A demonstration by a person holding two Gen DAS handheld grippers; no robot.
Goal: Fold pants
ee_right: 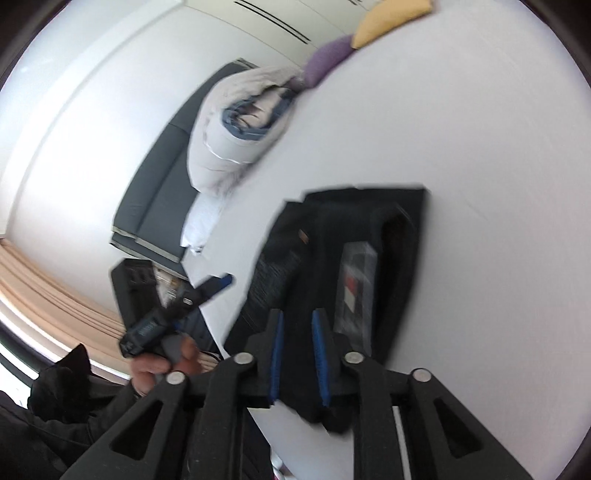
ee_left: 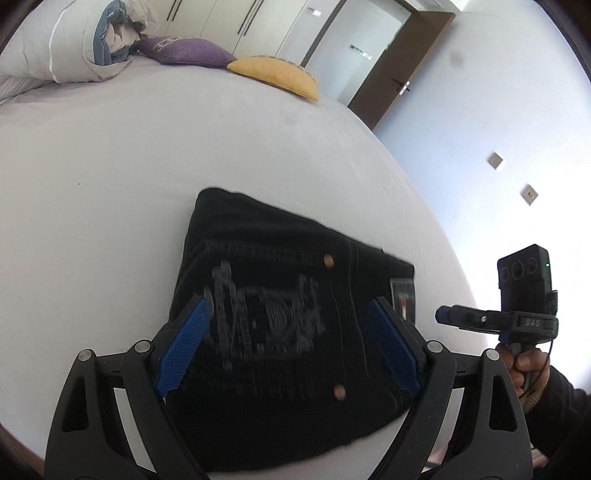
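The black pants [ee_left: 280,325] lie folded into a compact stack on the white bed [ee_left: 147,155], back pocket embroidery and rivets up. My left gripper [ee_left: 288,314] is wide open, its blue pads [ee_left: 184,343] spread either side of the stack, just above it. In the right wrist view the pants [ee_right: 351,251] show with a label facing up. My right gripper [ee_right: 298,323] hovers over the near edge of the stack with its blue pads [ee_right: 277,354] nearly closed and a narrow gap between them; no cloth is clearly pinched. Each gripper shows in the other's view, the right one [ee_left: 458,317] and the left one [ee_right: 218,284].
A rolled duvet [ee_left: 99,33], a purple cushion [ee_left: 184,50] and a yellow cushion [ee_left: 277,75] sit at the head of the bed. The bed's edge [ee_left: 424,206] runs to the right of the pants. A dark headboard [ee_right: 159,177] and wardrobe doors [ee_left: 258,22] stand beyond.
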